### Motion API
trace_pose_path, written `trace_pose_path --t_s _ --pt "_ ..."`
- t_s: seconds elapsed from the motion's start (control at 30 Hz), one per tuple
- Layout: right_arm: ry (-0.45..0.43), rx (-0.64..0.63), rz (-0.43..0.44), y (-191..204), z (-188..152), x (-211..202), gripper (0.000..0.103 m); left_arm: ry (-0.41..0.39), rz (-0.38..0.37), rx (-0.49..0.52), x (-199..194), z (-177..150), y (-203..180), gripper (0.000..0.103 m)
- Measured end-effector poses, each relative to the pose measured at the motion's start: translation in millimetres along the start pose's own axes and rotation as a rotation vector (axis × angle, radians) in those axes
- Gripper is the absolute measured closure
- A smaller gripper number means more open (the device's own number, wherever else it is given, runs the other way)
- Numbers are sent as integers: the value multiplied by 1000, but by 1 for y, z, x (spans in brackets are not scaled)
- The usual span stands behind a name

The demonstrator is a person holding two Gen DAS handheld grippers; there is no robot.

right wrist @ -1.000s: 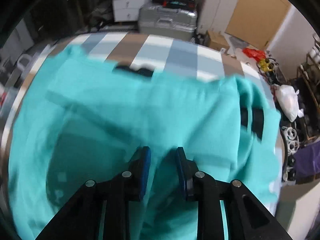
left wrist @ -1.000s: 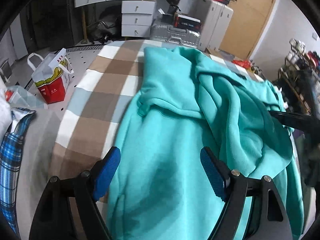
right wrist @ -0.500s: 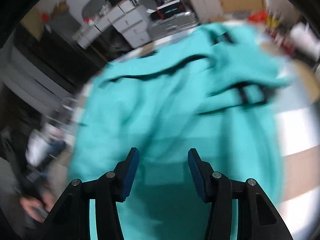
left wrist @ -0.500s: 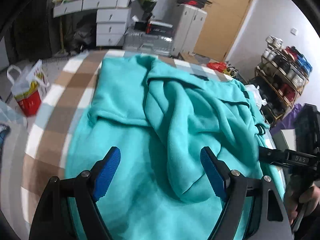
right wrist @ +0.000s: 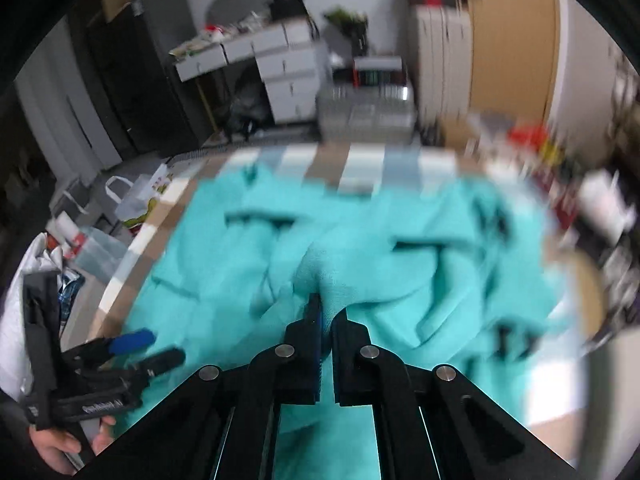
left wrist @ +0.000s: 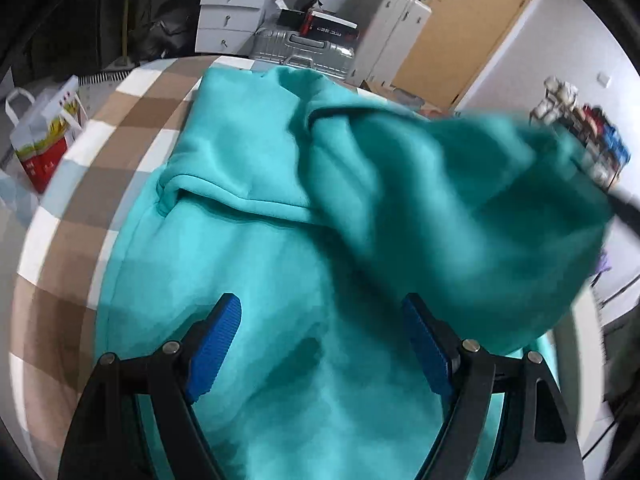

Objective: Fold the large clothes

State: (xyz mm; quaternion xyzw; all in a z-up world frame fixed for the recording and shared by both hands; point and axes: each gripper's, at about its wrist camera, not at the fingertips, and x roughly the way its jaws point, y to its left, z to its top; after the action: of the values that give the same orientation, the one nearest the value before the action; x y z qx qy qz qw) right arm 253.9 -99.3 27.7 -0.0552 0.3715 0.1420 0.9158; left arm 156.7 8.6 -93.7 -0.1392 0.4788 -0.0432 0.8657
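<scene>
A large teal sweatshirt (left wrist: 248, 184) lies spread on a checked brown, white and blue bedcover (left wrist: 108, 148). My left gripper (left wrist: 322, 344) is open and empty, low over the near part of the sweatshirt. My right gripper (right wrist: 327, 320) is shut on a fold of the teal sweatshirt (right wrist: 320, 268) and holds it lifted. In the left wrist view that lifted part (left wrist: 460, 216) hangs blurred at the right, with the right gripper's black tip (left wrist: 626, 210) at its edge. The left gripper also shows in the right wrist view (right wrist: 132, 344) at lower left, its jaws apart.
A white and red shopping bag (left wrist: 44, 136) stands on the floor left of the bed. White drawers (left wrist: 228, 16), a silver suitcase (left wrist: 300, 50) and white cabinets (left wrist: 392, 36) stand beyond the far edge. A cluttered shoe rack (left wrist: 592, 136) is at the right.
My right gripper has shut on a fold of the sweatshirt and lifted it; half a second ago it was open. The left gripper stays open over the near part.
</scene>
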Motion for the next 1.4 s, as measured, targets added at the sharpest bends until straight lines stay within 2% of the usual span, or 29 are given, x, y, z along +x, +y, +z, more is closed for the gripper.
trace_pose_path --t_s 0.03,0.1,0.13,0.2,0.27,0.3,0.33,0.43,0.5,0.57,0.6,0.67,0.73,0.8,0.9,0.93,0.97,1.0,1.03,1.1,1.17,1.23,1.3,1.33,1.4 --pt "-32 -40 -59 -2 5 -11 100 0 0 13 0 -2 -2 24" --pt "9 -61 -71 -6 -7 -5 100 6 -9 28 1 -3 -7 24" --pt "110 -55 -38 -10 -19 13 100 4 -9 37 0 -4 -11 24" --pt "256 -49 -7 -13 -54 48 100 -6 -10 58 -3 -6 -15 24" --pt "356 -19 7 -13 -85 74 99 -16 -27 86 -4 -8 -21 24" --pt "351 17 15 -16 -97 78 99 -9 -33 98 0 -7 -21 24" --pt "307 38 26 -17 -100 73 97 5 -42 121 4 -8 -26 24" --pt "323 129 95 -34 -96 61 96 44 -26 145 16 -12 -34 24" --pt "340 138 122 -42 -84 44 95 54 6 135 22 -12 -38 24" --pt "249 81 120 -38 -71 20 90 57 62 138 31 -10 -43 24" --pt "165 55 115 -37 -60 4 84 60 70 144 35 -8 -44 24" --pt "64 45 123 -34 -46 -8 46 64 110 149 44 -7 -44 24" --pt "-8 57 144 -30 -28 -7 46 77 118 142 49 -8 -41 23" --pt "-15 80 149 -25 -20 11 46 80 123 147 49 -8 -38 22" --pt "141 69 82 -9 -32 68 54 80 130 169 49 -10 -39 22" --pt "229 49 35 -6 -42 93 65 81 132 176 50 -11 -39 22" --pt "274 41 15 -5 -55 107 71 81 135 186 50 -11 -39 22" --pt "260 46 30 -6 -64 107 71 79 134 190 51 -11 -39 21" --pt "215 47 38 -7 -69 103 71 80 133 193 51 -10 -38 21" --pt "216 67 71 -12 -70 94 71 83 128 200 54 -8 -39 20" --pt "197 131 108 -22 -69 72 72 85 114 200 53 -7 -37 20" --pt "137 198 143 -35 -75 36 72 98 88 190 49 -4 -34 21" --pt "83 276 166 -44 -90 -1 70 95 23 161 34 -4 -30 21" --pt "62 313 182 -45 -100 -18 70 79 -41 152 22 -4 -28 21" --pt "-9 359 250 -34 -116 -54 70 -3 -84 164 -12 -9 -26 21"
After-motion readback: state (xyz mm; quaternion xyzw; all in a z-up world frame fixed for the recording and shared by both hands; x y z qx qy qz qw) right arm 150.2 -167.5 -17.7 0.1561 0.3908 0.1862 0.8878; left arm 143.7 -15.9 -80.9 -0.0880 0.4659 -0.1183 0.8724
